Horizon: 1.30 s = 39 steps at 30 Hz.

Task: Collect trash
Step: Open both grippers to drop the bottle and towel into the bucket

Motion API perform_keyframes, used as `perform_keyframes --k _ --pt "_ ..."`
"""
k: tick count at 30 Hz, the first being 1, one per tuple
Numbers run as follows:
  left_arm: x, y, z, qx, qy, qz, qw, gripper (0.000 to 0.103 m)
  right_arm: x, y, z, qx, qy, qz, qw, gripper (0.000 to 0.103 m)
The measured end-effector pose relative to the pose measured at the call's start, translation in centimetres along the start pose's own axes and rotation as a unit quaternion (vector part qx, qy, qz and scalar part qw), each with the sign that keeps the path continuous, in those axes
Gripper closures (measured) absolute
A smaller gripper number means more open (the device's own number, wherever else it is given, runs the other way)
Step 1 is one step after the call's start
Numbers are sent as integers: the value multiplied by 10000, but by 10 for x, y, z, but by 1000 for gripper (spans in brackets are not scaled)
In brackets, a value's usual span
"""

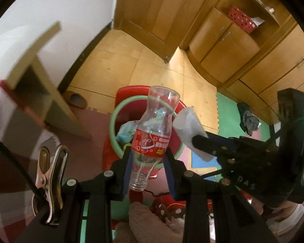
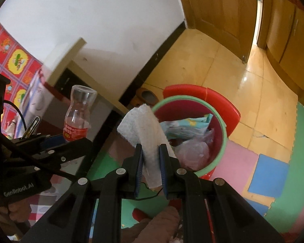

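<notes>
Clear plastic fills my left gripper (image 1: pixel 148 160): its blue pads pinch an empty bottle (image 1: pixel 152 133) just below the red label, open neck toward me and base tipped out over the bin (image 1: pixel 113 121), so I judge that letting go would drop it straight in. My right gripper (image 2: pixel 151 162) is clamped on a folded white paper towel (image 2: pixel 140 125), which stands up between the pads beside the same bin (image 2: pixel 223 127), just short of its green rim. Both pieces of trash are held high and close together, I think because one bin takes them both. The red bin with the green rim already holds crumpled wrappers and a thin plastic bag. It stands where coloured foam floor mats (image 2: pixel 269 174) meet yellow tile, beside a low table (image 1: pixel 40 64) against a white wall; wooden doors and cabinets (image 1: pixel 223 44) lie beyond.
</notes>
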<state>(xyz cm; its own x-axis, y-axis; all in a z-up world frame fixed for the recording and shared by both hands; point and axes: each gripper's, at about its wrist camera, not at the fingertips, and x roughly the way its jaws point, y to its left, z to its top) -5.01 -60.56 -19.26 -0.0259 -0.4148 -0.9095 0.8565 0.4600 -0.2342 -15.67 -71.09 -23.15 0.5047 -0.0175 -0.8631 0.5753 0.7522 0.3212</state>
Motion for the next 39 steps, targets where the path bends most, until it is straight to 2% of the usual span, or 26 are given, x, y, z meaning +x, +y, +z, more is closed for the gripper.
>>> perform_keyframes --k 11,19,25,31,33,39 --pt "95 -18 13 106 503 -32 9987 72 59 -52 0 211 376 -142 9990 86" --pt "137 -22 15 30 723 42 9974 72 92 -75 -2 305 608 -265 9973 86" --pt "150 -19 17 -14 792 57 9968 72 101 -79 -5 350 653 -290 9968 86" --pt "155 -18 19 19 879 63 9961 72 102 -76 -4 331 603 -373 9969 73" --pt "156 -18 20 11 898 87 9959 67 102 -76 -5 296 582 -423 9970 68" --pt "150 -18 18 -27 851 184 9962 64 99 -76 -4 252 552 -542 9967 67"
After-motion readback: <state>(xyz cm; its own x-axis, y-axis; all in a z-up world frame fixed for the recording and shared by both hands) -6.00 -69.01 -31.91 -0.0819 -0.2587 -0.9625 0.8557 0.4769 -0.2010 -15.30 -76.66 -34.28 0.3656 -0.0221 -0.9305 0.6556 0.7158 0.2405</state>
